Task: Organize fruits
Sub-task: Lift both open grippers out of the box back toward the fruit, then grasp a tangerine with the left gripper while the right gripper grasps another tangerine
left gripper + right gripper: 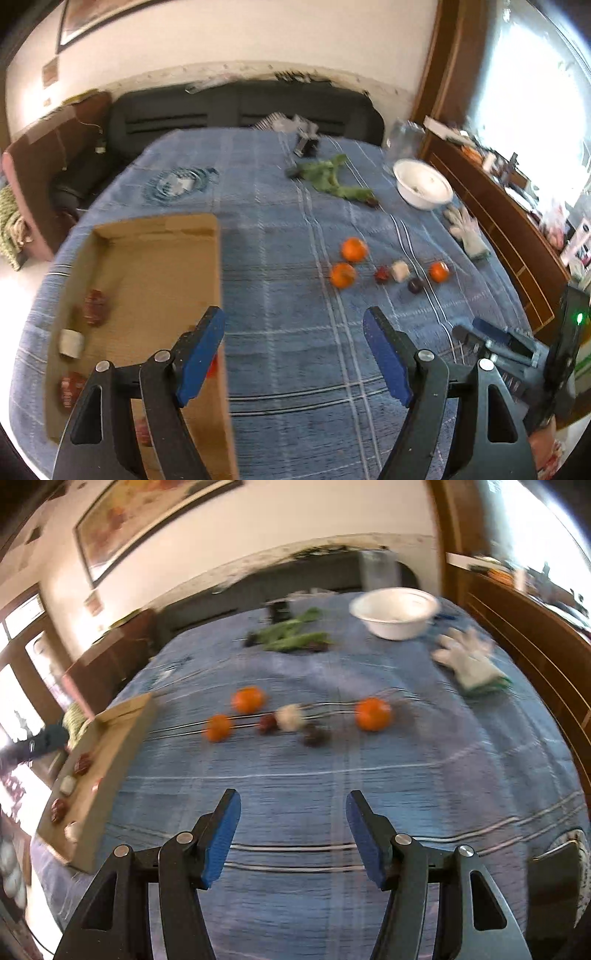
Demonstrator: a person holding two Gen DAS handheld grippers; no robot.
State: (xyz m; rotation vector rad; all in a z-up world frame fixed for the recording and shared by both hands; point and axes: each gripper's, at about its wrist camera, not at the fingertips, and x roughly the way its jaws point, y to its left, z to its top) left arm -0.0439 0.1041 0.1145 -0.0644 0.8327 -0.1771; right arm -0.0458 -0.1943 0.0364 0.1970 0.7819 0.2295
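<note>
Left tongs (293, 325) and right tongs (291, 812) are being held apart above the blue checked cloth (280, 258) covering the counter, nothing lying between either pair of blue pads. Three oranges (373, 713) are being shown in a loose row with two dark fruits (316, 735) and a pale fruit (290, 717), mid-cloth. A shallow cardboard box (147, 280) is seen at the left, several red and pale fruits (96, 306) already resting inside it. Behind, a white bowl (393, 613), green leaves (332, 177) and a white glove (469, 661) are lying.
</note>
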